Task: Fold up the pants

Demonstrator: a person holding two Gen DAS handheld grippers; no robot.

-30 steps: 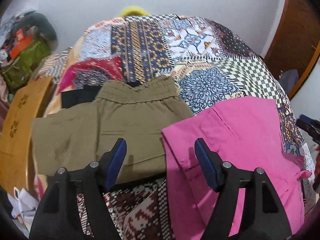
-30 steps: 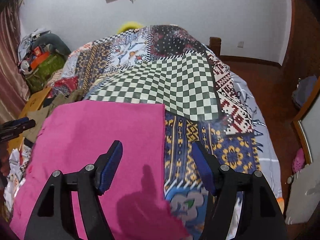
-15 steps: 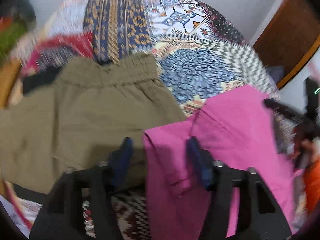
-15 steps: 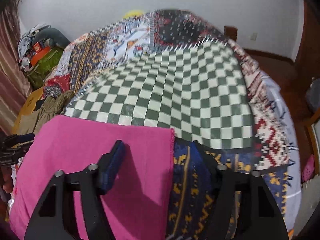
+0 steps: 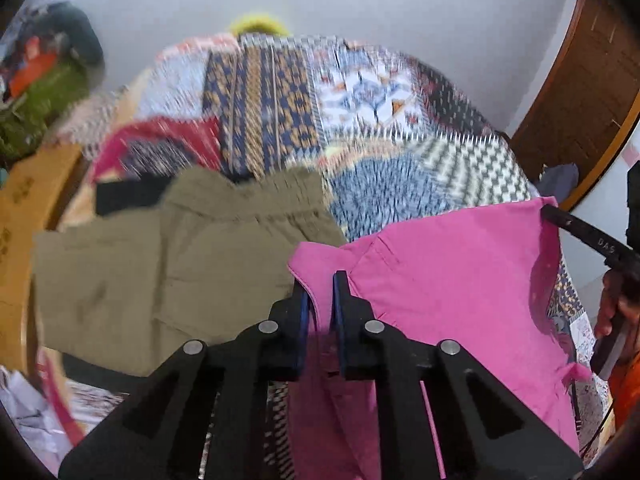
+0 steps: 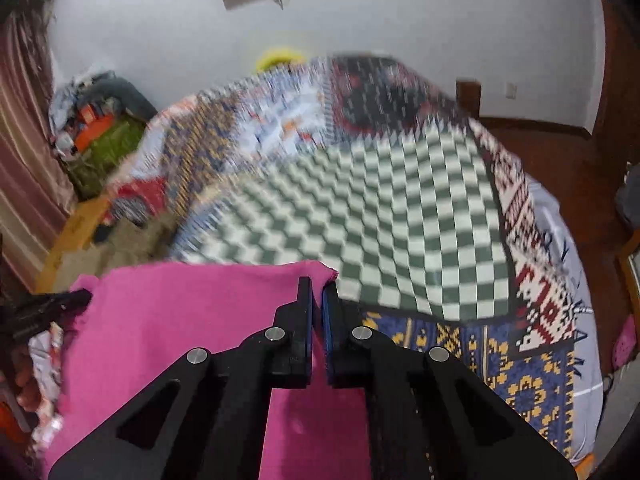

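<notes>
Pink pants (image 5: 452,280) lie on a patchwork bedspread (image 5: 280,100). My left gripper (image 5: 320,280) is shut on the pants' near-left corner and holds it lifted. My right gripper (image 6: 317,286) is shut on the far right corner of the pink pants (image 6: 180,320), also raised off the checkered patch (image 6: 380,220). The right gripper also shows at the right edge of the left wrist view (image 5: 588,236), pinching the pink cloth's far corner. The left gripper's tip shows at the left edge of the right wrist view (image 6: 60,304).
Folded olive-green pants (image 5: 160,260) lie left of the pink ones, over a black garment (image 5: 124,196). A wooden board (image 5: 24,220) and a clutter pile (image 5: 44,80) stand at the bed's left side. A wooden door (image 5: 580,92) is at the right.
Both grippers have closed from open onto corners of the pink pants and lifted them; the cloth edge now rises off the bedspread. The background is motion-blurred.
</notes>
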